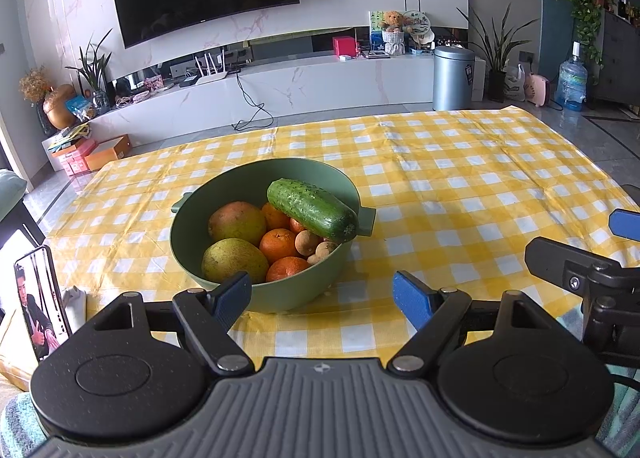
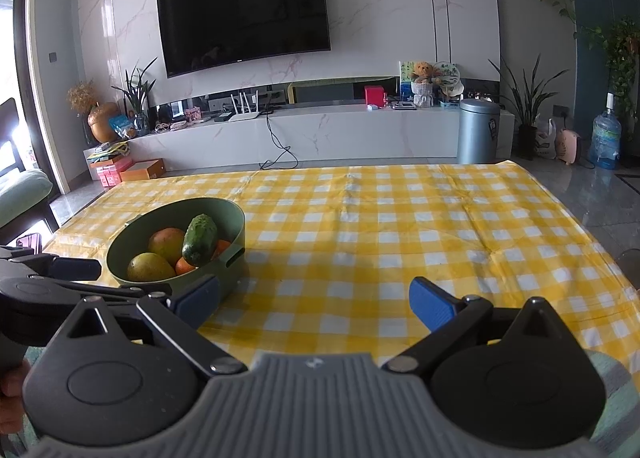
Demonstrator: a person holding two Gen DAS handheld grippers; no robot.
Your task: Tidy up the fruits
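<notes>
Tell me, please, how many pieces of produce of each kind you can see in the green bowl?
In the green bowl, from the left wrist view:
Cucumber: 1
Mangoes: 2
Oranges: 4
Small brown round fruits: 3
Total: 10 visible; more may lie hidden underneath.

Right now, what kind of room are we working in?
Most likely a home living room. A big television hangs on a marble wall above a long low cabinet, with potted plants around, and a fruit bowl sits on a yellow checked tablecloth.
</notes>
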